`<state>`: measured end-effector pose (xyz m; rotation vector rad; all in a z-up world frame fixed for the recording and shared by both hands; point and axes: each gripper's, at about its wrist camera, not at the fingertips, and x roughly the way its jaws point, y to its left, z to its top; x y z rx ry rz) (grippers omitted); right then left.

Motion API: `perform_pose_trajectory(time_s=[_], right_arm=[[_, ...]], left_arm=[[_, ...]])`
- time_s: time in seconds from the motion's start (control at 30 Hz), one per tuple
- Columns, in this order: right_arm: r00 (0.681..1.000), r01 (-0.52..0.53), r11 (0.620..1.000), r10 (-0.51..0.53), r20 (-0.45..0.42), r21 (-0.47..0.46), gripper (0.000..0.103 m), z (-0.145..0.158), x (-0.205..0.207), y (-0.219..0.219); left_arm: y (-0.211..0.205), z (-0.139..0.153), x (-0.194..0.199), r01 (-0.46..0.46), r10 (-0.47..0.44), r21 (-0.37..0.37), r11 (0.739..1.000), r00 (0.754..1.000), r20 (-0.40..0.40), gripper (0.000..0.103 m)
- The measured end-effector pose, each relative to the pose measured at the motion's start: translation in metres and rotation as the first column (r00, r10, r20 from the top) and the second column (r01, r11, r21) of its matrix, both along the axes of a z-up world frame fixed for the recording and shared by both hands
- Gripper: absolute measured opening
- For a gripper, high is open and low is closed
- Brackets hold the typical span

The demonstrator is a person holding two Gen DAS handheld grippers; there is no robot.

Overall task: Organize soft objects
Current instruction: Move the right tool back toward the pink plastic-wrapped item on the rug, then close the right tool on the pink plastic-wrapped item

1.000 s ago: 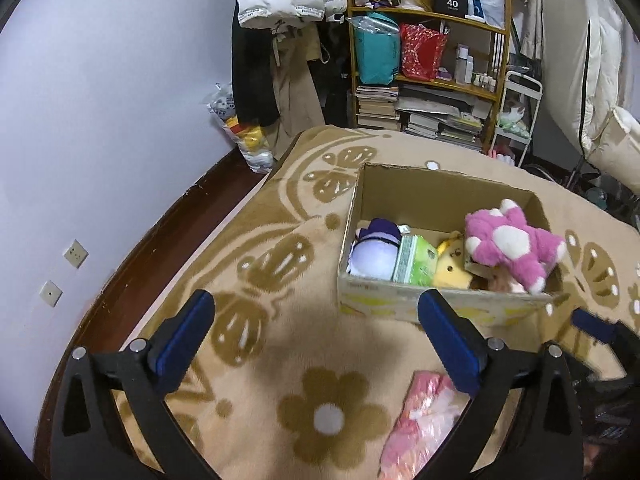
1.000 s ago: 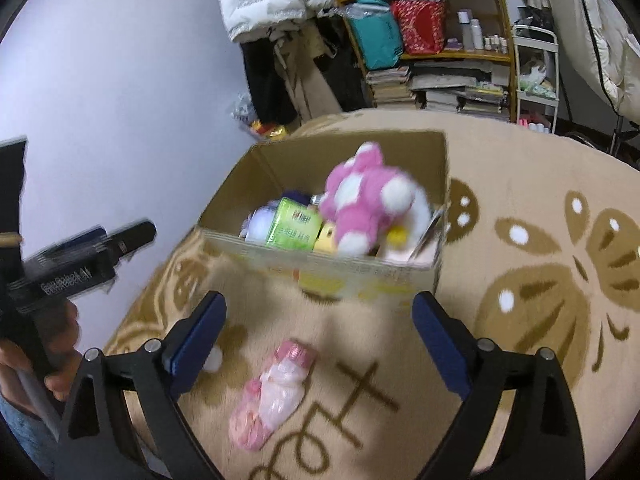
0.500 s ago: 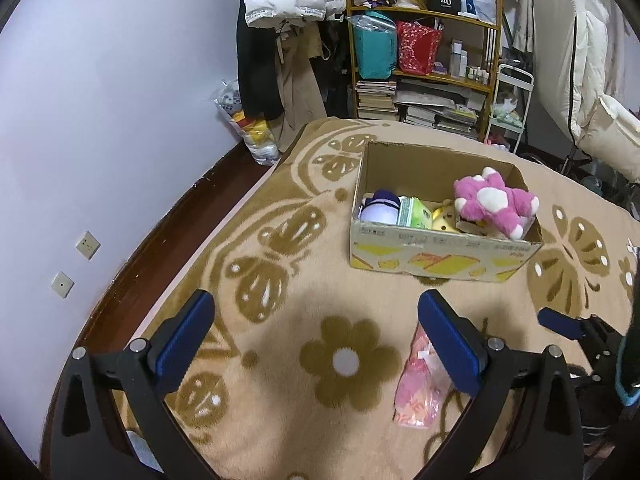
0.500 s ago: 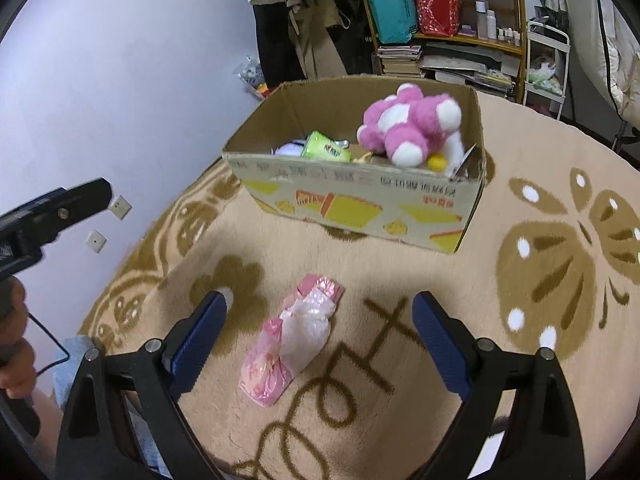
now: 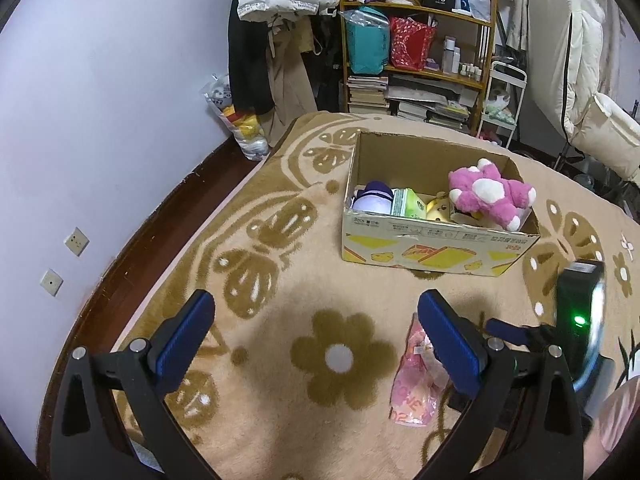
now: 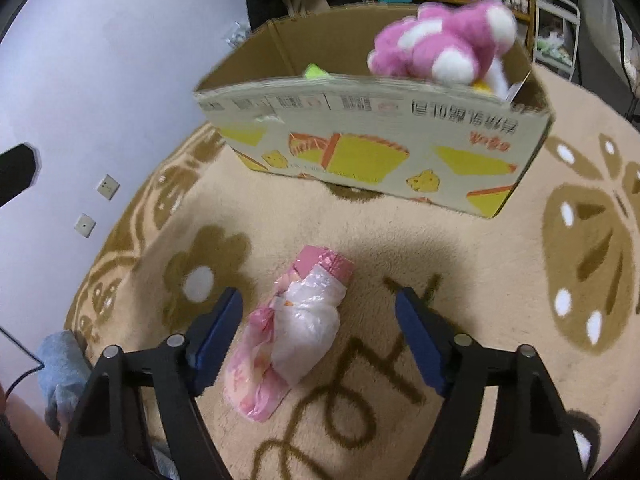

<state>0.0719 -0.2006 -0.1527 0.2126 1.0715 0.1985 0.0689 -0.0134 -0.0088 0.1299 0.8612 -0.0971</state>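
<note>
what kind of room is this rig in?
Most likely a lived-in bedroom or spare room at home. A patterned carpet covers the floor, a wooden shelf holds books, bags and bottles, clothes hang by the wall, and a cardboard box holds plush toys.

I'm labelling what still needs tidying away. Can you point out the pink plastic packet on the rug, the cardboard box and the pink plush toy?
pink plastic packet (image 6: 296, 328): right wrist view, on its crinkled white middle.
cardboard box (image 5: 436, 250): left wrist view, on its printed front wall.
pink plush toy (image 5: 490, 194): left wrist view, on its body.
</note>
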Motion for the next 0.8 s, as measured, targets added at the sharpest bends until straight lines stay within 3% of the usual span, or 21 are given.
perform_pose_trajectory(time_s=[0.27, 0.33, 0.43, 0.47, 0.5, 0.63, 0.8], right_arm=[[0.994, 0.046, 0.999, -0.045, -0.103, 0.013, 0.079, -0.033, 0.022, -0.004], [0.994, 0.049, 0.999, -0.046, -0.094, 0.022, 0.067, -0.033, 0.022, -0.004], [0.995, 0.038, 0.997, -0.032, -0.090, 0.070, 0.058, -0.033, 0.025, -0.005], [0.995, 0.029, 0.997, -0.022, -0.093, 0.077, 0.043, -0.034, 0.026, -0.004], [0.995, 0.011, 0.997, -0.004, -0.098, 0.070, 0.034, -0.034, 0.026, 0.000], [0.999, -0.014, 0.999, 0.016, -0.051, 0.050, 0.025, -0.026, 0.023, 0.006], [0.998, 0.027, 1.000, -0.027, 0.063, 0.005, 0.021, 0.005, 0.012, -0.003]], left_arm=[[-0.002, -0.011, 0.007, 0.003, -0.003, -0.009, 1.000, 1.000, -0.024, 0.101], [-0.002, -0.012, 0.008, 0.000, -0.001, -0.012, 1.000, 1.000, -0.027, 0.101], [-0.002, -0.012, 0.007, 0.001, -0.001, -0.022, 1.000, 1.000, -0.028, 0.101], [-0.002, -0.012, 0.007, 0.000, -0.001, -0.024, 1.000, 1.000, -0.027, 0.101], [-0.002, -0.012, 0.007, 0.000, 0.000, -0.024, 1.000, 1.000, -0.025, 0.101], [0.000, -0.013, 0.009, -0.010, 0.009, -0.032, 0.999, 0.999, -0.033, 0.101], [-0.001, -0.013, 0.008, -0.008, 0.007, -0.021, 1.000, 1.000, -0.030, 0.101]])
